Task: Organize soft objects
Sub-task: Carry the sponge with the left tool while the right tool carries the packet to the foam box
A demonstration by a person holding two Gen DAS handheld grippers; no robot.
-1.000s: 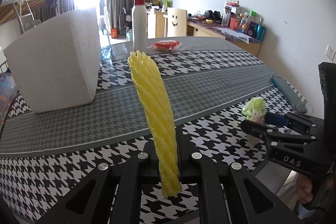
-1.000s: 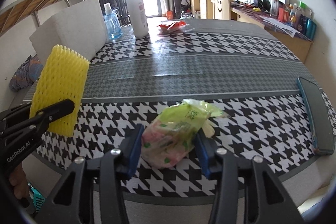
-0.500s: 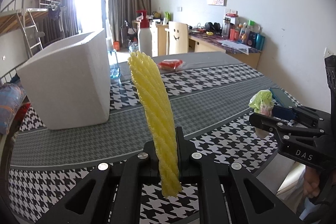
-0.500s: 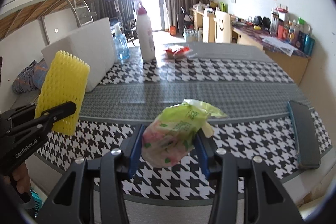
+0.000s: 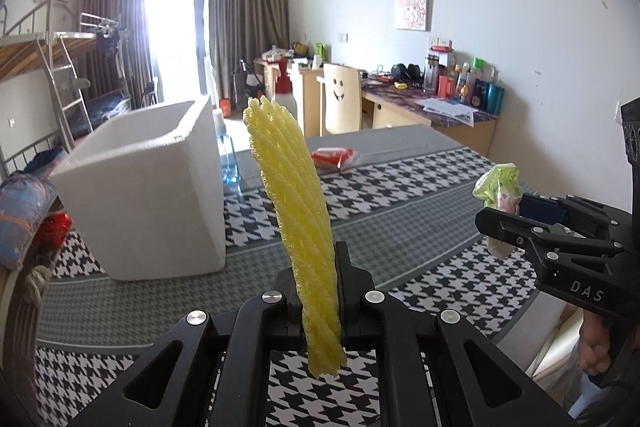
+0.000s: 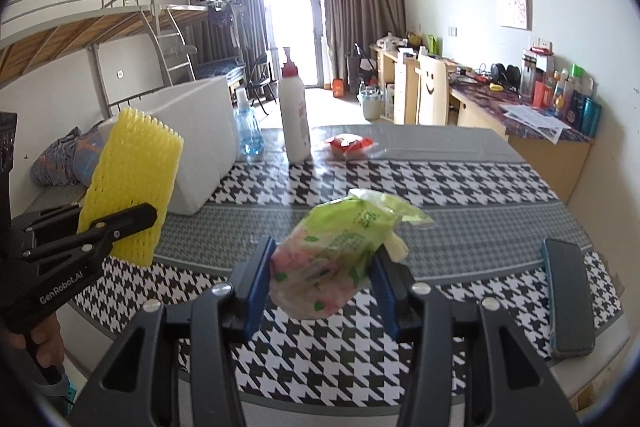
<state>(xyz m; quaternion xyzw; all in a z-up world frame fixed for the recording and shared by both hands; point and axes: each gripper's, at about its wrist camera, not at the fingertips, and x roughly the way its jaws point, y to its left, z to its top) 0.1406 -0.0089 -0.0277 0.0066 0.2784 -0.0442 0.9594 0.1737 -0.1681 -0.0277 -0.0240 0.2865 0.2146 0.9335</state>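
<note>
My left gripper (image 5: 318,291) is shut on a yellow foam net sleeve (image 5: 294,211) that stands upright between its fingers, lifted above the table; it also shows in the right wrist view (image 6: 132,183). My right gripper (image 6: 322,283) is shut on a green and pink tissue pack (image 6: 340,259), held above the table's front part; the pack also shows in the left wrist view (image 5: 500,187). A white foam box (image 5: 148,195) with an open top stands at the table's left, ahead of the left gripper.
The table has a houndstooth cloth (image 6: 420,179). A white pump bottle (image 6: 294,115), a blue bottle (image 6: 248,127) and a red packet (image 6: 350,145) stand at the far side. A dark phone (image 6: 568,303) lies at the right edge. A desk and chair stand behind.
Both grippers have risen higher above the table with their objects still held. The foam box's open top now shows in the left wrist view.
</note>
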